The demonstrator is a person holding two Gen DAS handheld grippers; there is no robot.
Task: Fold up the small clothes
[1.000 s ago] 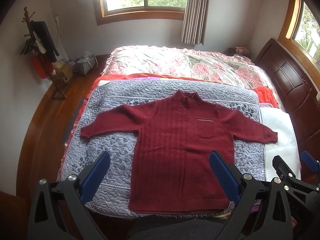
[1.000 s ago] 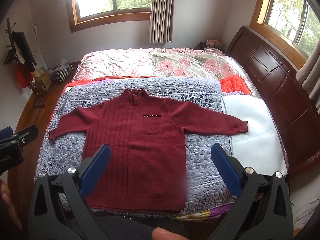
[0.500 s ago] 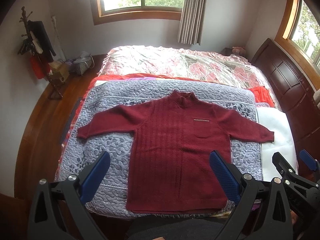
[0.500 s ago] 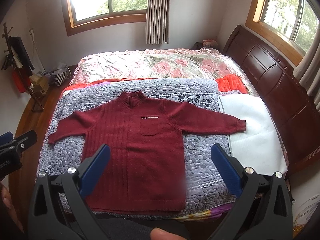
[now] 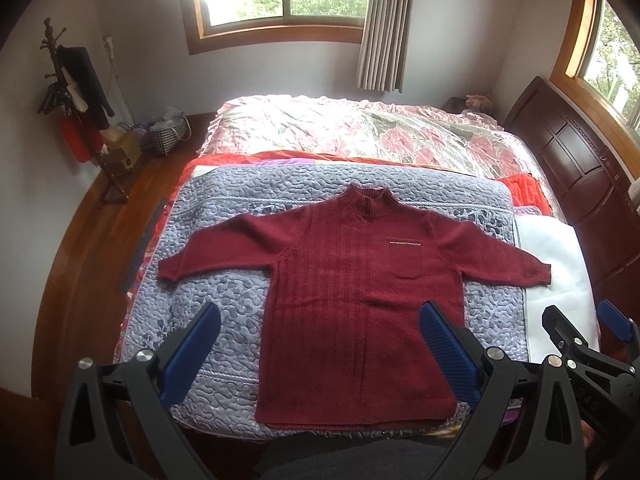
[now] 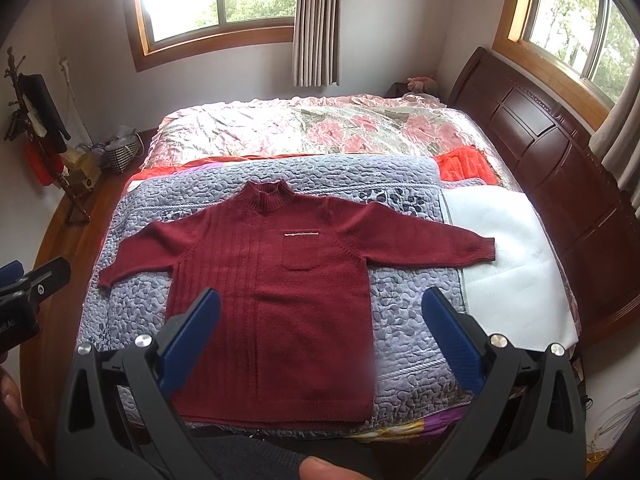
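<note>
Sweater [image 5: 360, 304] in dark red lies flat and face up on the grey quilted blanket [image 5: 224, 304] at the near side of the bed [image 5: 360, 136], both sleeves spread outward and the collar pointing toward the far window. Its right cuff reaches onto the white sheet [image 6: 512, 280]. Above the hem, the left gripper [image 5: 320, 352] hovers released, jaws wide apart. The right gripper [image 6: 320, 340] hangs likewise spread, grasping nothing.
</note>
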